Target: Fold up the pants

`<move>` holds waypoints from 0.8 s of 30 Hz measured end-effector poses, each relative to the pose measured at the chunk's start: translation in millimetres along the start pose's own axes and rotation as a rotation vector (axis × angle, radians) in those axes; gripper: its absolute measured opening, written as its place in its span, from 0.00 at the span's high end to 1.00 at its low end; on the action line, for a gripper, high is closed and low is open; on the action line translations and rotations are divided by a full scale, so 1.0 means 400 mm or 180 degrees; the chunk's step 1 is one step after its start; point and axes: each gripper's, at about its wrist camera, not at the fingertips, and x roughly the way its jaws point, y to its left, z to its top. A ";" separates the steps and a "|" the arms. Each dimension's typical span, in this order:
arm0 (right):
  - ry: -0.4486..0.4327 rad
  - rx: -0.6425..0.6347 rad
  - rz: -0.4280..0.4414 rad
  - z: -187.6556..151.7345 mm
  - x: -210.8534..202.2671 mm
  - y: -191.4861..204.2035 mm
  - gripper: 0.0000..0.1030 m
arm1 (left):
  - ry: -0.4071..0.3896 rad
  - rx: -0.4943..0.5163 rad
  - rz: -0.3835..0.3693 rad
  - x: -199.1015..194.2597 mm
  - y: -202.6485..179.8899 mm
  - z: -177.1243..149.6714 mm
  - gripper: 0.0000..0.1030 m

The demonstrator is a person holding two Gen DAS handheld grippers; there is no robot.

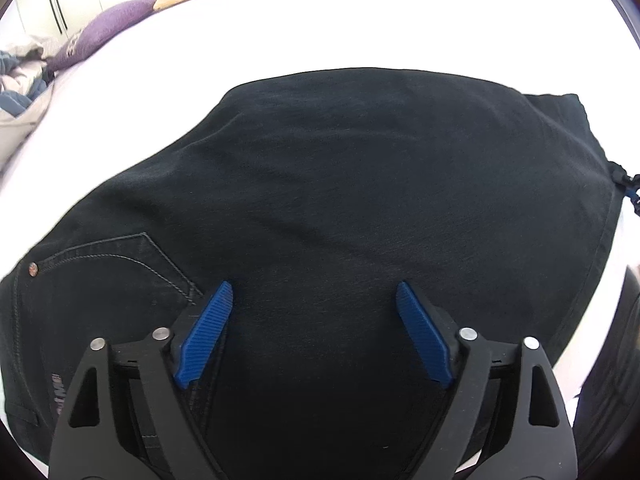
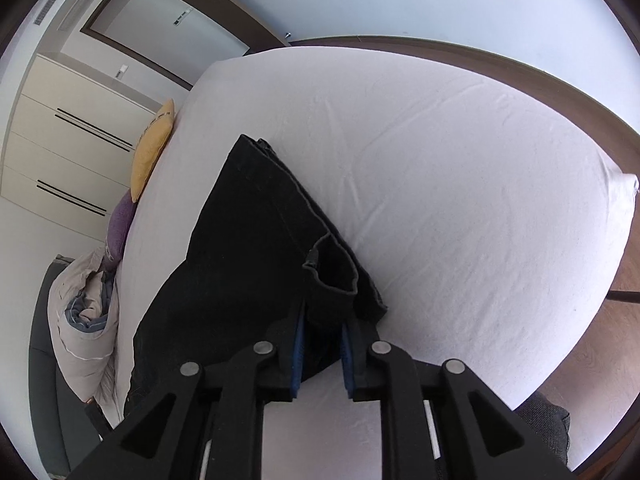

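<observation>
Black pants [image 1: 340, 184] lie spread on a white bed [image 1: 360, 20], with a back pocket and a copper rivet [image 1: 33, 268] at the lower left. My left gripper [image 1: 314, 294] is open just above the pants, blue pads wide apart, holding nothing. In the right wrist view the pants [image 2: 248, 248] lie folded lengthwise. My right gripper [image 2: 322, 320] is shut on the pants' leg hems, which bunch up between its blue pads [image 2: 298, 344].
A yellow pillow [image 2: 154, 146] and a purple pillow [image 2: 120, 228] lie at the bed's edge, with a bundled beige duvet [image 2: 80, 328] beside them. White wardrobe doors [image 2: 72, 148] and a door stand behind. The wooden floor [image 2: 592, 360] shows at right.
</observation>
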 end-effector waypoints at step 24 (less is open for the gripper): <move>0.0203 -0.1309 -0.0459 -0.025 0.195 0.287 0.38 | -0.0344 -0.0013 0.0282 -0.147 0.081 -0.061 0.21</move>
